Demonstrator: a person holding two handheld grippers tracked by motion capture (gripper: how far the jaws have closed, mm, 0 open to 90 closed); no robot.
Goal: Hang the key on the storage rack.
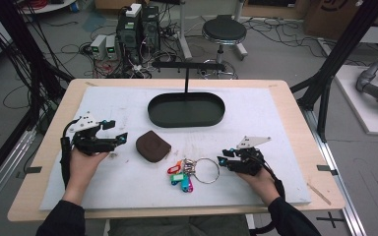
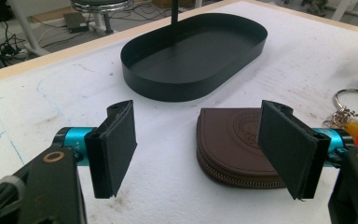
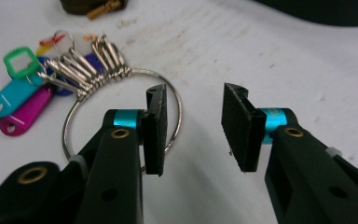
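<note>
Barely begun: 2 grippers, left gripper [image 1: 120, 138] and right gripper [image 1: 220, 161], both wide open and empty; brown pouch [image 1: 153, 146] and key ring [image 1: 206, 170] untouched; black tray [image 1: 186, 109] bare.

Your tray [image 1: 186, 109] sits at the far middle of the surface [image 1: 128, 189]; nearer you, the pouch [image 1: 153, 146] lies left of the key ring [image 1: 204, 170].

The key ring [image 1: 206, 170] is a large metal loop lying flat on the white mat [image 1: 128, 189]. Coloured plastic tags [image 1: 181, 178] cluster at its left. The brown zipped pouch [image 1: 153, 146] lies nearby.
</note>
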